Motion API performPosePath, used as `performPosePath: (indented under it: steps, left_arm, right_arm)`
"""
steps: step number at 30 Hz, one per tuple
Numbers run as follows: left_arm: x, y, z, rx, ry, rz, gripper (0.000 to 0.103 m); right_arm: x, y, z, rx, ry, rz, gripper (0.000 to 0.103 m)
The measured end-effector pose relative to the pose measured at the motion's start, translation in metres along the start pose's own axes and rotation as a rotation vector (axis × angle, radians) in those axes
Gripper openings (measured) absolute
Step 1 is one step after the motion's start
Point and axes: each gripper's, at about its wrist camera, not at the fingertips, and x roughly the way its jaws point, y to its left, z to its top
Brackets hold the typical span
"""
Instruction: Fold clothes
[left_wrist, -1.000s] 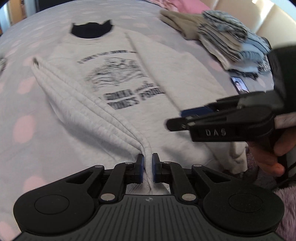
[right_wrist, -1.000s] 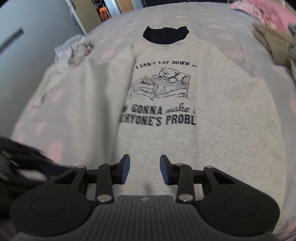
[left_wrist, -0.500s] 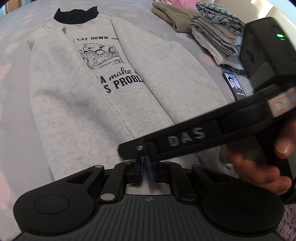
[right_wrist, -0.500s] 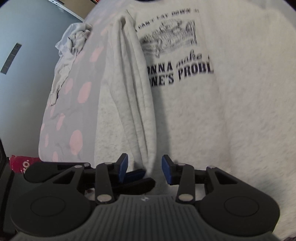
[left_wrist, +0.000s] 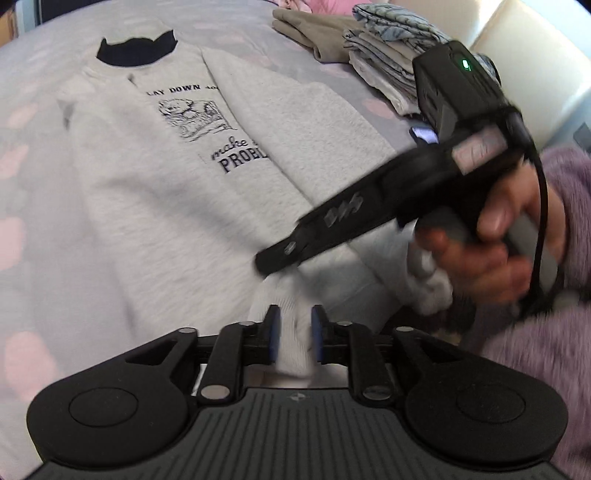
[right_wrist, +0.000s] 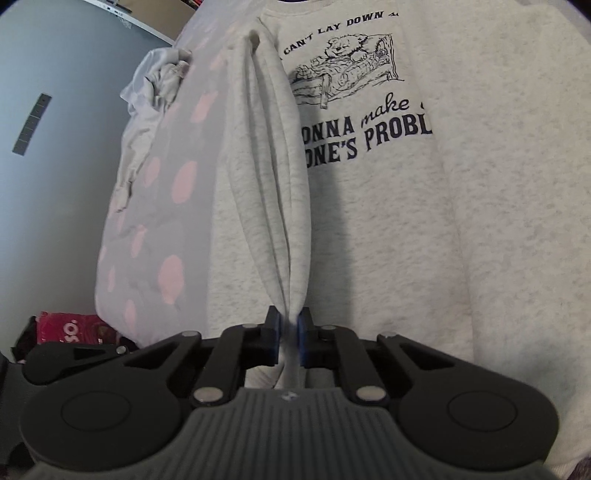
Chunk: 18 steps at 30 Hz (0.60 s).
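Sweatshirt, one only, light grey with a dark neckband and a bear print, lies front up on the bed, whose lilac cover carries pink spots. One sleeve of the sweatshirt is gathered into a long ridge that runs from its shoulder down to the right gripper. That gripper's jaws are closing and its two blue pads pinch the cuff end of the sleeve between them. The left gripper sits at the sweatshirt's near edge; its jaws are opening, with a white fold of cuff between the two pads, which stand apart from each other. In the left wrist view the right gripper reaches in above the sweatshirt, held by one hand in a fuzzy purple sleeve. Beyond the sweatshirt, on the same bed, stands one stack of folded clothes with one tan folded garment beside it. Left of the sweatshirt, at the bed's edge, lies one crumpled pale cloth.
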Motion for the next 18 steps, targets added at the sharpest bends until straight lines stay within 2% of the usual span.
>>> performPosePath:
  steps: [2, 3, 4, 7, 8, 12, 15, 18]
  left_arm:
    - [-0.001, -0.001, -0.009, 0.028, 0.017, 0.017, 0.038]
    - [-0.001, -0.001, -0.013, 0.036, 0.021, 0.027, 0.039]
    - [0.0, -0.002, -0.016, 0.04, 0.024, 0.03, 0.039]
    - [0.003, -0.004, -0.02, 0.048, 0.012, 0.028, 0.039]
    - [0.004, -0.005, -0.021, 0.055, 0.005, 0.037, 0.039]
    - [0.008, -0.008, -0.022, 0.078, -0.016, 0.089, 0.042]
    - [0.019, -0.012, -0.018, 0.101, -0.019, 0.044, 0.043]
    - [0.034, -0.026, -0.016, 0.162, 0.01, -0.016, 0.04]
  right_arm:
    - [-0.005, -0.002, -0.001, 0.038, 0.021, 0.068, 0.01]
    - [-0.006, -0.002, -0.002, 0.047, 0.033, 0.093, 0.01]
    - [-0.007, -0.002, -0.003, 0.051, 0.037, 0.067, 0.009]
    - [-0.006, -0.004, -0.007, 0.01, 0.013, -0.109, 0.009]
    - [-0.004, -0.008, -0.008, 0.021, 0.019, -0.134, 0.009]
    - [0.005, -0.018, -0.009, 0.039, 0.037, -0.176, 0.009]
    - [0.009, -0.025, -0.008, 0.07, 0.047, -0.163, 0.011]
    - [0.005, -0.028, -0.007, 0.09, 0.049, -0.181, 0.023]
